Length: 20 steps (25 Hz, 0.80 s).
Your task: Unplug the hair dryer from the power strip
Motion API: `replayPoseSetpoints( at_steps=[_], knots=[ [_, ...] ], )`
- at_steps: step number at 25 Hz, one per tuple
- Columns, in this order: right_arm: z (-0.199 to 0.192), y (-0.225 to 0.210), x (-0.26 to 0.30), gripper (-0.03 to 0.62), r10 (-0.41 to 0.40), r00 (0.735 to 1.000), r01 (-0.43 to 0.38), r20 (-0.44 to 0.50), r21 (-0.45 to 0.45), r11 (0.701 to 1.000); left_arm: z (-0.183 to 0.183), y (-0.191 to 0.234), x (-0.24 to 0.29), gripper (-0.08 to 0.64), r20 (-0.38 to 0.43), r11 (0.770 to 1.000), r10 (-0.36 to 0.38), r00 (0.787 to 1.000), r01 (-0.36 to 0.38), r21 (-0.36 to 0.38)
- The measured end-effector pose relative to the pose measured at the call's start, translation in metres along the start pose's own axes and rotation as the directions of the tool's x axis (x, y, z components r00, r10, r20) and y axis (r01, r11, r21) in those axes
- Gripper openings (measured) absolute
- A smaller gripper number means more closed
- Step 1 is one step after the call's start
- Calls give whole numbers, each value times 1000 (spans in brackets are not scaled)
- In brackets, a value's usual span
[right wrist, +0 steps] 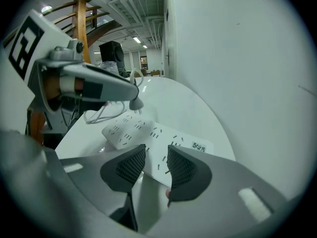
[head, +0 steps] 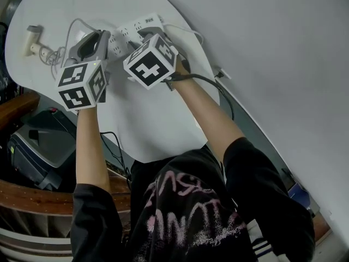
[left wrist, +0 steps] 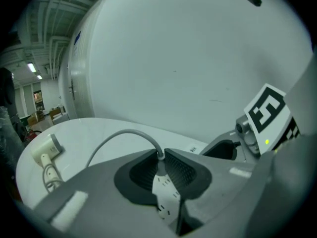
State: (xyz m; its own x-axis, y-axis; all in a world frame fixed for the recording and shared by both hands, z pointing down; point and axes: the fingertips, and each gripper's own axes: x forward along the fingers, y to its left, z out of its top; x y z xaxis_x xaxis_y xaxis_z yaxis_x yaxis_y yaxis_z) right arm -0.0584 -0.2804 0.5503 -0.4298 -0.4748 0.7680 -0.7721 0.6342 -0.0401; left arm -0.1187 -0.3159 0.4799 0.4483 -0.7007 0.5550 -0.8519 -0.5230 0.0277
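Note:
A white power strip [head: 133, 30] lies at the far side of the round white table [head: 147, 124]. My left gripper [left wrist: 161, 155] is shut on the grey plug [left wrist: 159, 158] of the hair dryer's cable [left wrist: 119, 135]. In the right gripper view the plug [right wrist: 134, 103] hangs just above the power strip [right wrist: 143, 135], its prongs bare. The cream hair dryer [left wrist: 47, 150] lies at the table's left [head: 31, 40]. My right gripper [right wrist: 154, 157] stands over the strip's near end, jaws slightly apart with nothing between them.
The dryer's cable is bunched beside the dryer [head: 54, 56]. A black cable [head: 221, 89] runs off the table's right edge along the white wall [head: 283, 64]. Below the table at left are a grey machine [head: 38, 152] and a wooden rail [head: 16, 105].

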Motion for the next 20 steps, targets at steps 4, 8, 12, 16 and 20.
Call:
replayPoseSetpoints(
  at_steps=[4,8,12,16,20],
  knots=[
    [-4,0,-3,163,-5,1000,5,1,5,1000,15,5,-10,55,25,1000,2,1000,-2,-1],
    [-2,0,0,163,-9,1000,9,25,14,1000,10,5,-16,57,24,1000,3,1000,-4,9],
    [-4,0,0,163,-15,1000,14,27,15,1000,9,4,-20,57,26,1000,8,1000,-9,9],
    [-3,-1,0,162,-19,999,18,30,19,1000,8,8,-24,57,27,1000,13,1000,-13,7],
    [-2,-2,0,160,-34,999,34,25,6,999,5,11,-26,57,30,1000,19,999,-20,10]
  ],
)
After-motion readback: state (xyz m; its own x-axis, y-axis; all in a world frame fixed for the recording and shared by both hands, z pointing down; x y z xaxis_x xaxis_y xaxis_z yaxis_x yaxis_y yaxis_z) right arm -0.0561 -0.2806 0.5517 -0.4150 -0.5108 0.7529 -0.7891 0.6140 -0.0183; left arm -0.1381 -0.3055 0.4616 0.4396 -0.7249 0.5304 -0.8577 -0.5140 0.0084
